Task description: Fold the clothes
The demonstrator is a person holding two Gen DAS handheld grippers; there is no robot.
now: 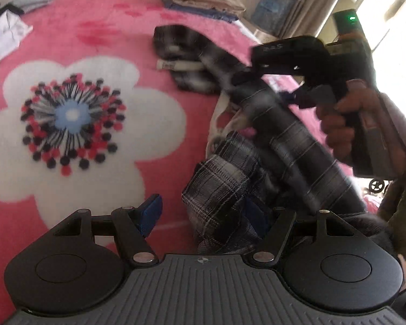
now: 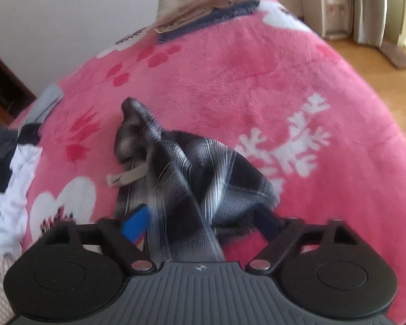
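Clearly my biggest worry lies on the pink bed [image 2: 257,86]: the plaid garment [image 2: 176,168] sprawls bunched at six o'clock. Both the left gripper [image 1: 203,216] and right gripper [image 2: 200,224] stand part open astride loose cloth, neither visibly pinching; closing now risks grabbing uneven layers.

each fisheye view sits just behind its own gripper fingers, tilted down close over the pink flowered blanket [image 1: 94,43]. both views share the plaid garment [image 2: 203,162] and the folded stack [image 2: 203,2] at the far edge; the left wrist view also catches the right gripper [image 1: 259,81].
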